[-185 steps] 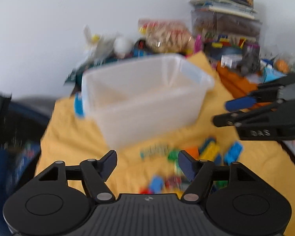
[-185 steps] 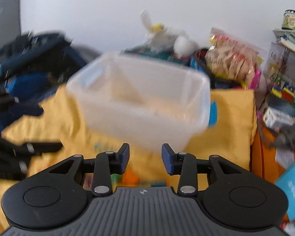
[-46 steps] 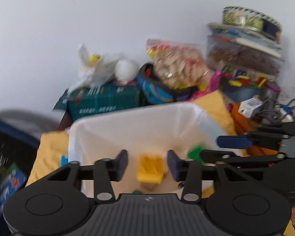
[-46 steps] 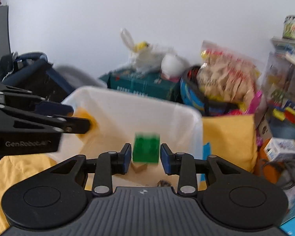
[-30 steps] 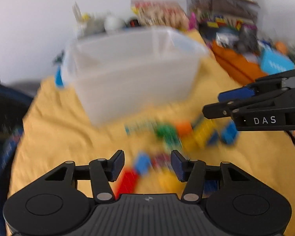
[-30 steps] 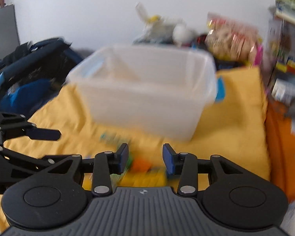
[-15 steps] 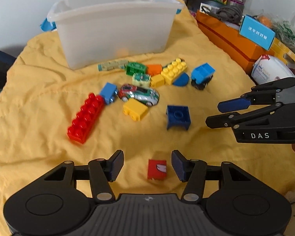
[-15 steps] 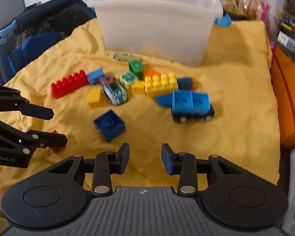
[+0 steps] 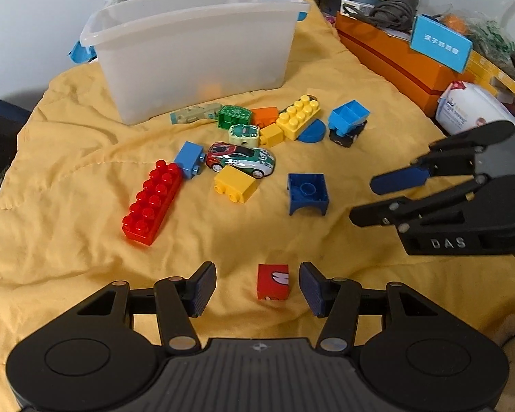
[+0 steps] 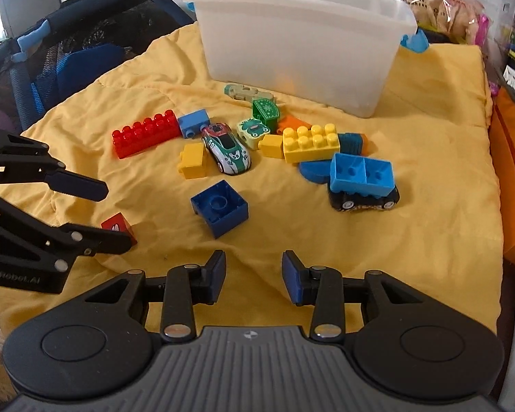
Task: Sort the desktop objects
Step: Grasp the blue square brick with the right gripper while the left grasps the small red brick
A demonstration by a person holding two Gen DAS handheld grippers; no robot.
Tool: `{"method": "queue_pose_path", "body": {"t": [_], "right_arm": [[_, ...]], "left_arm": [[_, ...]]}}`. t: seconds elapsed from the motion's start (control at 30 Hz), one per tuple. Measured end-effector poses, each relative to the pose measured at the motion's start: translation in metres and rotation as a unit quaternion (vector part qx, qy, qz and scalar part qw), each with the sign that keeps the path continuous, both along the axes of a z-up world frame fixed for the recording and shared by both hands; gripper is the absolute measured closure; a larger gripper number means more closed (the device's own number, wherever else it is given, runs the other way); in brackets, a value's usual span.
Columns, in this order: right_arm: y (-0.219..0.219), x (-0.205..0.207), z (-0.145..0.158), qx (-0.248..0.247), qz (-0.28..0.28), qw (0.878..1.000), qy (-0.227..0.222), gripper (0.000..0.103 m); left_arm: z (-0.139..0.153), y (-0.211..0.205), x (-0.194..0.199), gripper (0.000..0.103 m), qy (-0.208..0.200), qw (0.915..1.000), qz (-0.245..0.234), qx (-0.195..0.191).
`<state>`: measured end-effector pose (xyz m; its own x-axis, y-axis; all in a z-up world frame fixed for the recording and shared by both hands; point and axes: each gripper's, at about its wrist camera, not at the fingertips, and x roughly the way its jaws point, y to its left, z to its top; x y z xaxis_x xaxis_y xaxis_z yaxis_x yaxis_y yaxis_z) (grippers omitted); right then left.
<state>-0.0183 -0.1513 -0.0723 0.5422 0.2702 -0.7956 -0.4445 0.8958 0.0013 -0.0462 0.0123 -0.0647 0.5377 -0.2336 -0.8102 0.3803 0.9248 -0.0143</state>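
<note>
Toy bricks and cars lie scattered on a yellow blanket [image 9: 68, 158] before a translucent plastic bin [image 9: 195, 44]. My left gripper [image 9: 257, 286] is open, its jaws either side of a small red cube [image 9: 273, 281] without touching it. The cube also shows in the right wrist view [image 10: 118, 225]. My right gripper [image 10: 254, 276] is open and empty, just short of a dark blue brick [image 10: 219, 207]. Further off lie a long red brick [image 9: 152, 202], a yellow brick [image 9: 235, 183], a toy car [image 9: 240, 159] and a blue-topped toy truck [image 10: 362, 182].
An orange box [image 9: 401, 58] with a blue card runs along the right edge of the blanket. A white tub [image 9: 470, 110] stands beside it. A dark blue mesh bag [image 10: 51, 51] lies off the blanket's left. Snack bags and boxes are stacked behind the bin.
Both grippers dropped a yellow and a green brick into the bin, then came down and back to the near blanket. Over the last half second the left gripper closed in around the red cube.
</note>
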Motion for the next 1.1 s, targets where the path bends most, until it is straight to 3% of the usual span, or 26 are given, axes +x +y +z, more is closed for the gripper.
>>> {"method": "queue_pose_path", "body": {"t": [0.43, 0.5, 0.53, 0.57, 0.87, 1.03, 1.1], "right_arm": [[-0.014, 0.027, 0.028, -0.001, -0.019, 0.999, -0.042, 0.063], [-0.006, 0.025, 0.030, 0.001, -0.004, 0.999, -0.043, 0.063], [0.000, 0.023, 0.030, 0.004, 0.009, 0.999, -0.043, 0.063], [0.005, 0.021, 0.029, 0.005, 0.019, 0.999, -0.043, 0.063], [0.039, 0.009, 0.015, -0.015, 0.077, 0.996, -0.031, 0.062], [0.045, 0.015, 0.004, -0.071, 0.079, 0.993, -0.051, 0.050], [0.040, 0.020, -0.001, -0.063, 0.075, 0.995, -0.036, 0.050]], "left_arm": [[0.001, 0.000, -0.003, 0.047, 0.003, 1.0000, -0.003, -0.008], [-0.001, 0.000, -0.003, 0.062, 0.007, 0.9999, -0.007, -0.010], [-0.003, -0.002, -0.003, 0.076, 0.011, 0.9998, -0.016, -0.008], [-0.005, -0.004, -0.003, 0.081, 0.014, 0.9996, -0.024, -0.006], [-0.002, 0.003, -0.004, 0.081, -0.003, 0.9997, -0.023, -0.001], [-0.001, 0.006, 0.000, 0.081, -0.003, 0.9997, -0.021, -0.011], [-0.002, 0.006, 0.003, 0.081, -0.004, 0.9996, -0.024, -0.011]]}}
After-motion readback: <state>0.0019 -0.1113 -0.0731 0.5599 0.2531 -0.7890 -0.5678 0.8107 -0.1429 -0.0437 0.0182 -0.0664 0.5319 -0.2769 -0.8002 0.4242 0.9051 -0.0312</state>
